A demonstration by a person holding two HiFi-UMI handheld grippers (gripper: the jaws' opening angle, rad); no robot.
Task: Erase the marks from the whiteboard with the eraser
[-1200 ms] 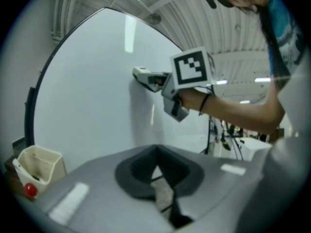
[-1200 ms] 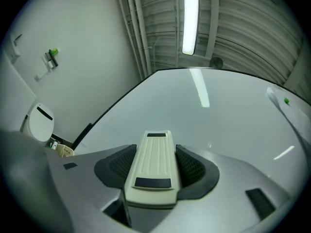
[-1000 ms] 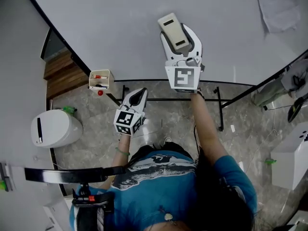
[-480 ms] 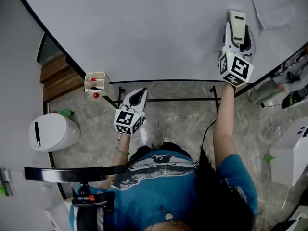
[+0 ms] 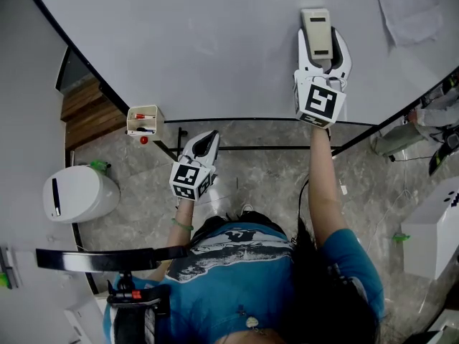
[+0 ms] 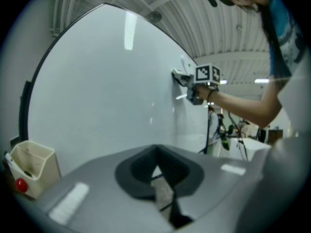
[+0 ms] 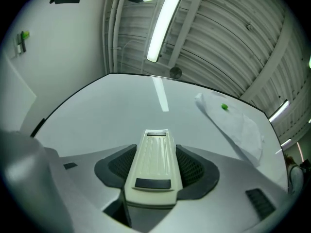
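Observation:
The whiteboard (image 5: 179, 34) fills the top of the head view, and I see no marks on it. My right gripper (image 5: 321, 41) is raised against it, shut on a cream eraser (image 5: 316, 33) whose length points up the board. In the right gripper view the eraser (image 7: 154, 164) lies between the dark pads (image 7: 194, 169), with the board (image 7: 97, 125) beyond. My left gripper (image 5: 206, 140) hangs low in front of the person, below the board's edge, shut and empty. From the left gripper view (image 6: 158, 166) the right gripper (image 6: 182, 77) is seen pressed to the board.
A sheet of paper (image 5: 412, 9) pinned by a green magnet sits at the board's upper right. A small cream box (image 5: 145, 120) with markers hangs at the board's lower left edge. The board's black stand (image 5: 251, 147) crosses the stone floor. A white bin (image 5: 79, 190) stands at left.
The right gripper swept the eraser from the board's middle to the far right, then came part way back left. The left gripper has stayed put.

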